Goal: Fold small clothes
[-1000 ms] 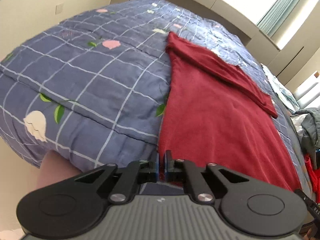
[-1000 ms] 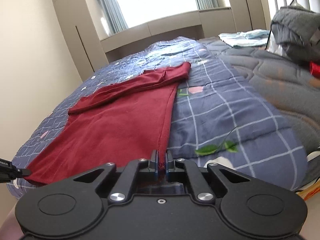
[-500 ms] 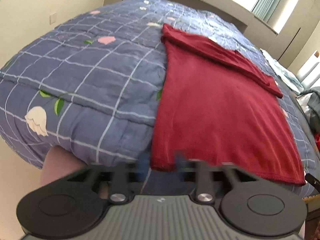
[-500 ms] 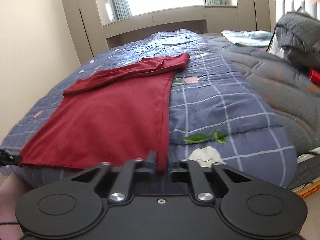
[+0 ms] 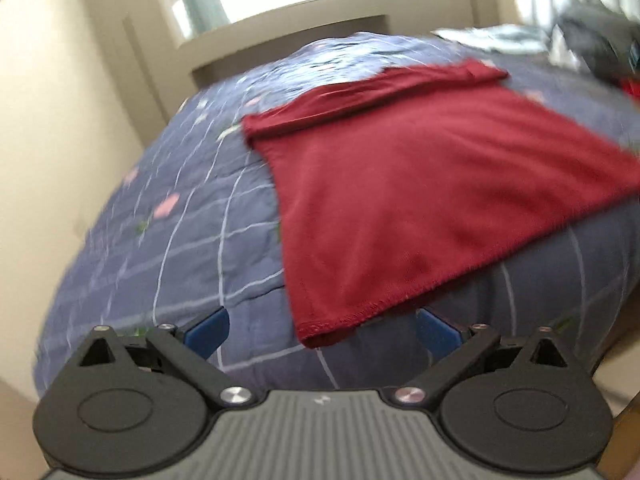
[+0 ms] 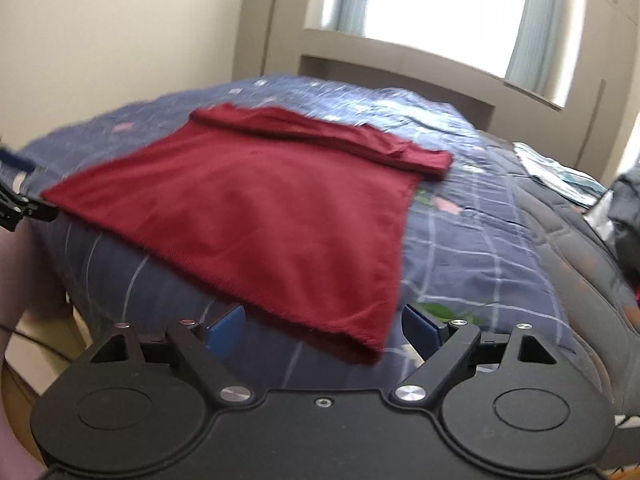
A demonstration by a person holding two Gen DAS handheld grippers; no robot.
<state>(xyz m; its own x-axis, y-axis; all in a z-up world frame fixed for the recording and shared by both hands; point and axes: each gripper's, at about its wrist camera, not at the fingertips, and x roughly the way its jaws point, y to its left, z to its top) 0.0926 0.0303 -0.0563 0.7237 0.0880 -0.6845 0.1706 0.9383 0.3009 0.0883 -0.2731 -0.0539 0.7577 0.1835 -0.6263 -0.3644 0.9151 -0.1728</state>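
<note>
A dark red garment [image 5: 408,184] lies spread flat on the blue checked quilt [image 5: 192,240], with a folded band along its far edge and its near hem hanging over the bed's edge. It also shows in the right wrist view [image 6: 280,208]. My left gripper [image 5: 322,328] is open and empty, its blue pads wide apart just in front of the garment's near left corner. My right gripper [image 6: 322,328] is open and empty, in front of the near right corner. Neither touches the cloth.
The quilt [image 6: 480,240] covers a bed that fills both views. A grey bundle of clothes [image 6: 628,216] and a light folded cloth [image 6: 560,172] lie at the far right. A window ledge [image 5: 288,36] runs behind the bed, a wall on the left.
Both grippers have opened and let go of the garment's near corners. Both have drawn back and turned, and the hem now rests on the bed's edge.
</note>
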